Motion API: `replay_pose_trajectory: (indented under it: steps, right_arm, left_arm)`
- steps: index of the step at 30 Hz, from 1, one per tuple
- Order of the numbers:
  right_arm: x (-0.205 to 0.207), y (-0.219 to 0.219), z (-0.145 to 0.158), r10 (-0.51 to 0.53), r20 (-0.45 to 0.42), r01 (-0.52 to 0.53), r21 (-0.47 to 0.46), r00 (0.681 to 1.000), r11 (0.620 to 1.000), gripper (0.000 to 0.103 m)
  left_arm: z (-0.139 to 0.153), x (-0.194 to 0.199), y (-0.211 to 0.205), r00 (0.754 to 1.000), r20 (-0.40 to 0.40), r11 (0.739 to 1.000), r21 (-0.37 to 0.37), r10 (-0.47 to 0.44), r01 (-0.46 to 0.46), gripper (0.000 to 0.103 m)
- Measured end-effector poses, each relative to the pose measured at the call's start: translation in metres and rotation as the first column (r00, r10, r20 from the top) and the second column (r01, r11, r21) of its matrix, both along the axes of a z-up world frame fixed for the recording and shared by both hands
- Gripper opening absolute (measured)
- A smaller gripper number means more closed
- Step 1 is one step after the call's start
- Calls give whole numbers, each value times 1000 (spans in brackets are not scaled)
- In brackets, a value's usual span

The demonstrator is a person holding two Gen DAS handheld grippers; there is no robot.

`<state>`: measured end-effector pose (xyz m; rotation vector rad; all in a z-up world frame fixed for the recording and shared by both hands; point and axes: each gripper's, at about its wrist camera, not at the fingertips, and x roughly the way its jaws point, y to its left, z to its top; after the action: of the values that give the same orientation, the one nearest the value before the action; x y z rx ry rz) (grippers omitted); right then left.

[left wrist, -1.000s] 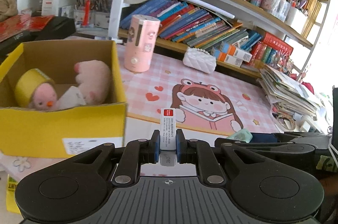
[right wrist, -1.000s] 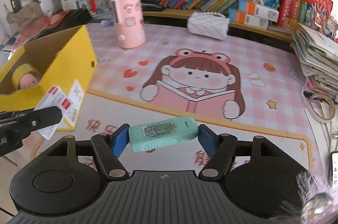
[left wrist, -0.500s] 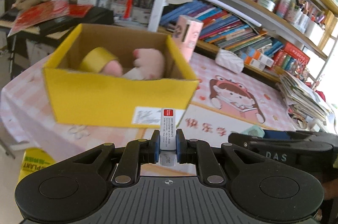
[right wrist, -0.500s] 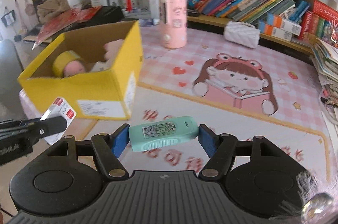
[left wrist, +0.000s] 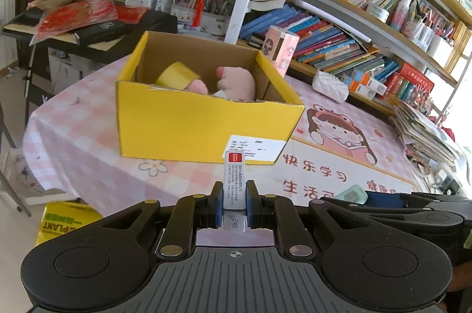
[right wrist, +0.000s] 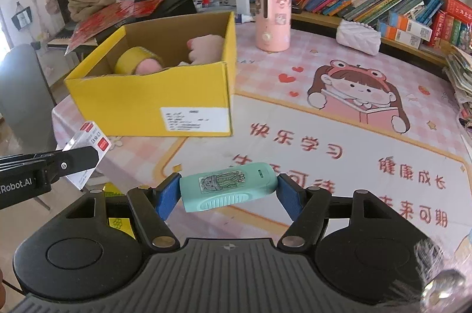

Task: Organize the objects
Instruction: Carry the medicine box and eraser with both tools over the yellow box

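Observation:
My left gripper (left wrist: 233, 202) is shut on a small white box with a red label (left wrist: 234, 180), held upright in front of the yellow cardboard box (left wrist: 188, 124). That small box (right wrist: 88, 149) also shows at the left of the right wrist view, in the left gripper's black fingers. My right gripper (right wrist: 228, 190) is shut on a mint-green case with a cartoon sticker (right wrist: 227, 185), held crosswise above the mat. The yellow box (right wrist: 141, 103) holds a yellow tape roll (right wrist: 132, 63) and a pink plush toy (right wrist: 206, 47).
A pink cylinder (right wrist: 273, 16) and a white quilted purse (right wrist: 358, 37) stand behind the cartoon mat (right wrist: 354, 94). Bookshelves (left wrist: 339, 26) line the back; a paper stack (left wrist: 424, 133) lies at the right. A yellow bag (left wrist: 65, 220) sits on the floor beyond the table edge.
Both grippers have drawn back toward the near table edge with their objects still held. The yellow box now lies further ahead and more centred.

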<state>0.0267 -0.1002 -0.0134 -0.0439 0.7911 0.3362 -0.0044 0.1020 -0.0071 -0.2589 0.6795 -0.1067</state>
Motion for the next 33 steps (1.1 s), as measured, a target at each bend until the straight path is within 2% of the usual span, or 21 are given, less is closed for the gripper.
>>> replay_pose_trajectory:
  steps: [13,18,25,33]
  right_arm:
    - [-21,32,-1,18,-3,-18,6,1000,1000,68]
    - [-17,42,8,42,41,-42,-16,998,999,68]
    - [4,51,28,76,113,-75,-13,991,997,68]
    - [57,61,48,120,190,-125,17,974,992,68]
  left_arm:
    - [6,-20,28,999,25,1000,6,25,-25,13]
    - [14,-16,32,998,54,999,10,34,-35,13]
    - [30,8,31,992,117,998,23,48,-51,13]
    - [45,56,30,983,162,995,43,87,-95,13]
